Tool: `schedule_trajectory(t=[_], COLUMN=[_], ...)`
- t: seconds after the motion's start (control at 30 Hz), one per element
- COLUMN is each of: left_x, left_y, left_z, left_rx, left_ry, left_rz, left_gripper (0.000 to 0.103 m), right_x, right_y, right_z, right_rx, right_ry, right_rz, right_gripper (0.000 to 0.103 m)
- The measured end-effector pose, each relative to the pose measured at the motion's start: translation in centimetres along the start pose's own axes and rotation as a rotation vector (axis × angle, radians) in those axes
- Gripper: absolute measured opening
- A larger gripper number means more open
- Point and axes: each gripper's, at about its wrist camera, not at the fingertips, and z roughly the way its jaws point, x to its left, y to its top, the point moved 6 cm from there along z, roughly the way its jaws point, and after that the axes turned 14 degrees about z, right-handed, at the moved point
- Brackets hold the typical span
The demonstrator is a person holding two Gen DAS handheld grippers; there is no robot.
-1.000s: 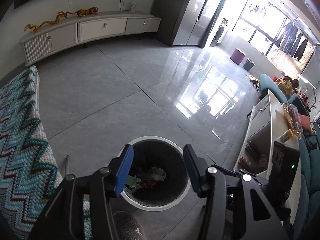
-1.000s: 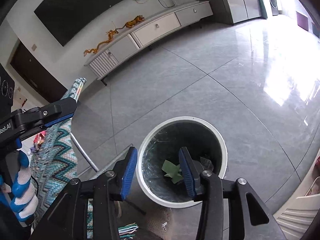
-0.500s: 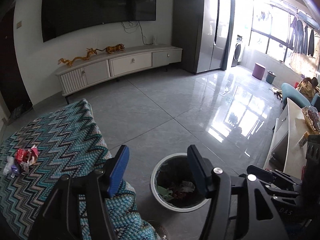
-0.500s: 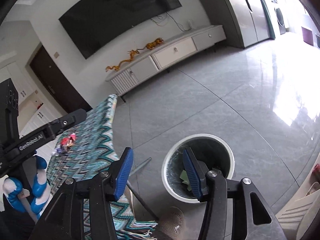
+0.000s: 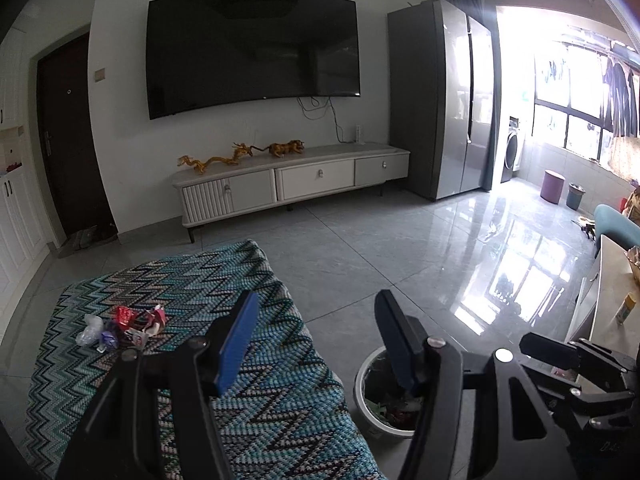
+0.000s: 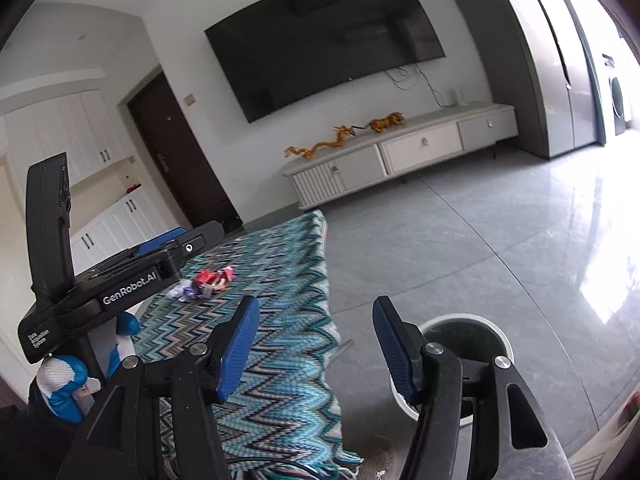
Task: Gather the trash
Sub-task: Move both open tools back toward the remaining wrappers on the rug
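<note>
The table with the zigzag cloth (image 5: 224, 280) fills the lower left in front of you, and on the floor just beside its right edge stands the round trash bin (image 6: 502, 334), with scraps already inside. Your left gripper (image 5: 316, 344) is held above the edge of the cloth, its jaws spread wide and holding nothing. Your right gripper (image 6: 316, 346) has the same wide, empty jaws. The small pile of trash (image 5: 120, 326), red and clear wrappers, lies on the far left part of the cloth, well apart from both grippers.
</note>
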Motion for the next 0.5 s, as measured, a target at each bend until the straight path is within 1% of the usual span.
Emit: schedule_trajectory(t=[0.1,0.2,0.3,0.37,0.5], left_x=[1.8,3.6,6.2,8.8,14.6], left_y=[0.0,-0.2,-0.2,0.0,-0.4], left_z=[-2.0,-3.6,-4.9,-5.7,-6.2], left_rx=[-0.037,-0.058,-0.071,-0.077,-0.065], left_ry=[0.031,0.053,0.071,0.100,0.194], left_rz=[-0.017,-0.025,-0.044,-0.060,-0.088], left_gripper=[0.059,0.059,0.059,0.059,0.059], right_x=[2.2,4.3,7.1,9.0,13.2], right_y=[-0.1,-0.4,-0.1,0.3,1.2], right_z=[-0.1,-0.4,-0.6,-0.7,-0.4], right_rx=[-0.006,-0.006,-0.012,-0.021,-0.025], right_ry=[0.017,0.037,0.059,0.070,0.118], right_rz=[-0.036,-0.076,-0.121,-0.159,-0.221], right_gripper=[0.057,0.057,0.057,0.057,0.057])
